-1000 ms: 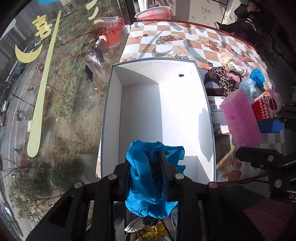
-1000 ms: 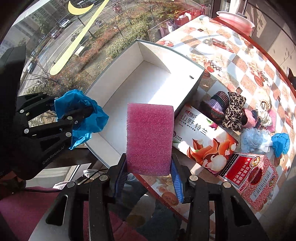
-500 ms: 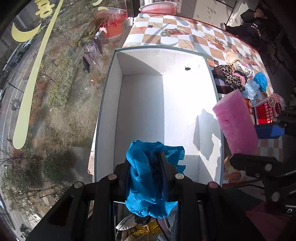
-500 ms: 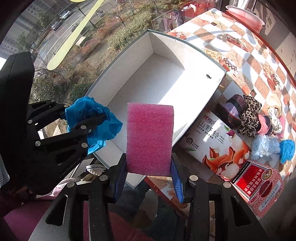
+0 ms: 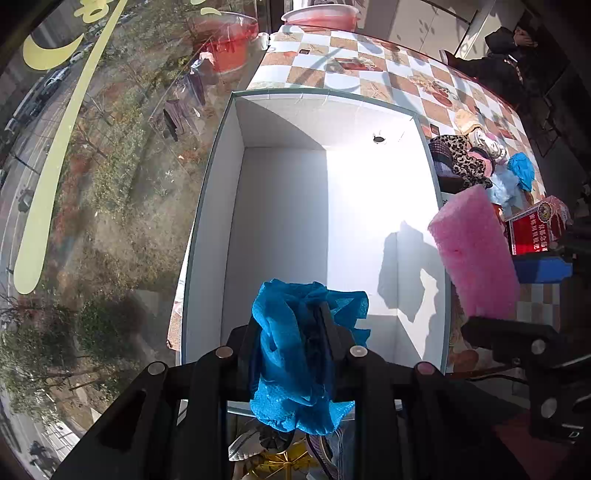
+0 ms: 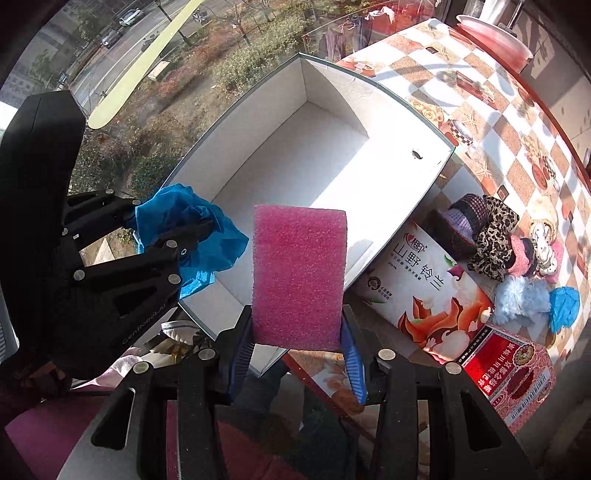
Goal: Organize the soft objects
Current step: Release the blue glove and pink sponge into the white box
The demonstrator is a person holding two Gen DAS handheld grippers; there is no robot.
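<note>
My left gripper [image 5: 291,325] is shut on a crumpled blue mesh cloth [image 5: 295,354] and hangs over the near end of an open white box [image 5: 280,206]. From the right wrist view the same blue cloth [image 6: 192,229] shows at the left, over the box's near corner [image 6: 207,317]. My right gripper [image 6: 297,332] is shut on a pink foam sponge [image 6: 299,273], upright above the box's near right edge; in the left wrist view that pink sponge [image 5: 472,251] stands beside the box's right wall. The box [image 6: 314,155] holds nothing.
Right of the box lie a printed white carton [image 6: 424,284], a red carton [image 6: 513,369] and a heap of soft things: a leopard scrunchie [image 6: 495,236], a pale blue puff [image 6: 517,299], a blue cloth [image 6: 563,302]. A window [image 5: 92,184] borders the box's left side; a red basin [image 5: 321,16] sits far back.
Both grippers have come in closer over the box's near end, each with its load still held. The sponge now stands nearer the box's right wall.
</note>
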